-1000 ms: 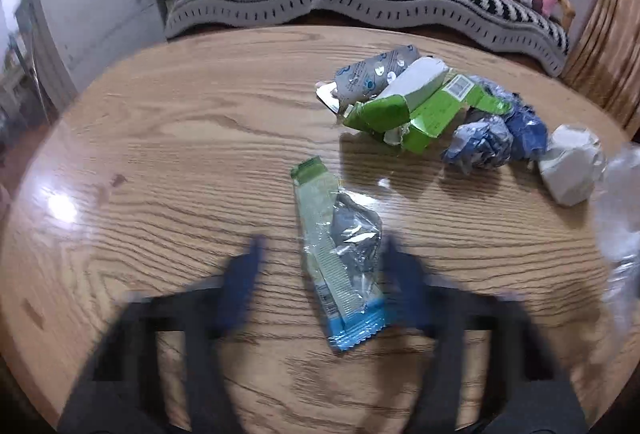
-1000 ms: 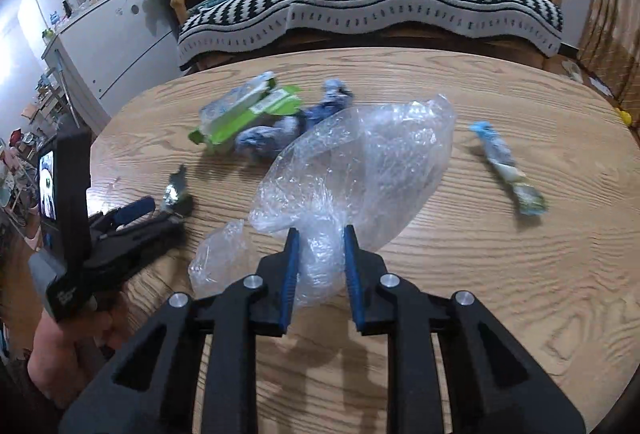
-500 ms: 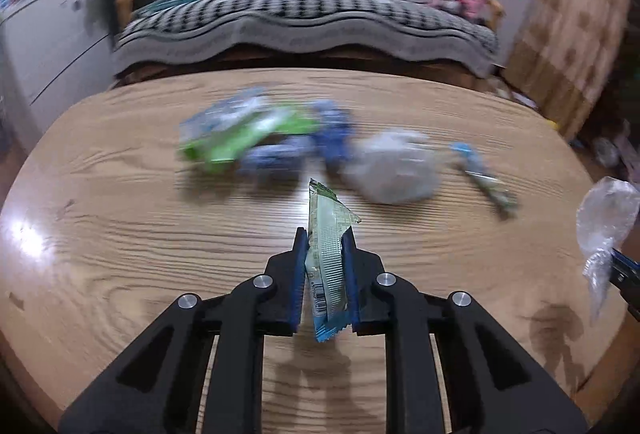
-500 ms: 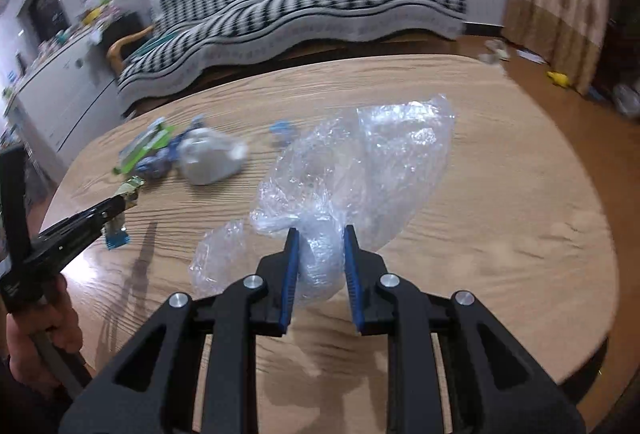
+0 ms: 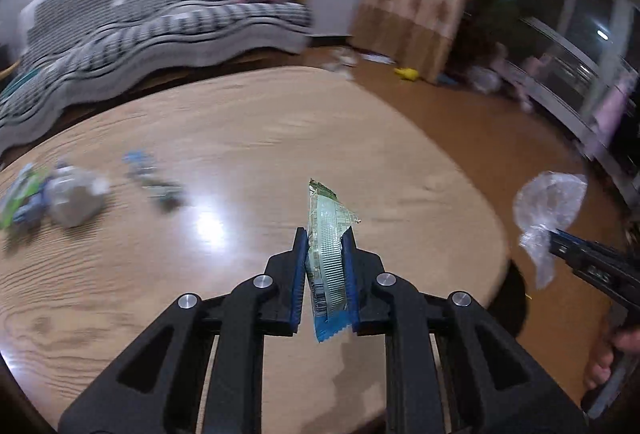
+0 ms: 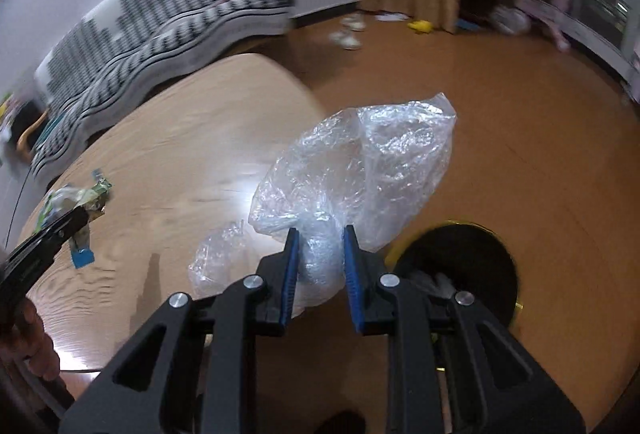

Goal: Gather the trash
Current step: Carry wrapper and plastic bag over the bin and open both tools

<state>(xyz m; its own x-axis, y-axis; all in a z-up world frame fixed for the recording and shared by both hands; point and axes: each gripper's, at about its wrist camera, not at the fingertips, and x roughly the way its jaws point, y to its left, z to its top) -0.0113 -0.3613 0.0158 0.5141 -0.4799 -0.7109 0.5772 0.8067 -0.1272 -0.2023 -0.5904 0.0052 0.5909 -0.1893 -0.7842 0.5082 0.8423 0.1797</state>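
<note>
Big change from half a second back: both views have swung off to the right, so the table (image 5: 248, 137) edge and the brown floor (image 6: 520, 121) fill a lot more of the picture now. The leftover trash pile (image 5: 52, 193) has slid way over to the left side of the left wrist view. A dark round bin (image 6: 472, 266) with a yellow rim has come into the right wrist view, down on the floor just past the table edge.

Hard to read stuff: the pile is motion-smeared, just green, blue and grey blobs, can't tell the pieces apart. The couch (image 5: 152, 29) is blurry too. The bin is half hidden behind the right gripper (image 6: 318, 258), with something pale inside I can't make out.

The left gripper (image 5: 326, 262) is clamped on the green and white wrapper (image 5: 326, 234), same grip as before. The wrapper stands upright between the blue pads, green end poking above the tips, blue end hanging out below. It's up off the table.

The right gripper is pinching the clear plastic bag (image 6: 360, 169) by a bunched neck, with the rest ballooning out ahead of the tips, above the table edge and floor.
</note>
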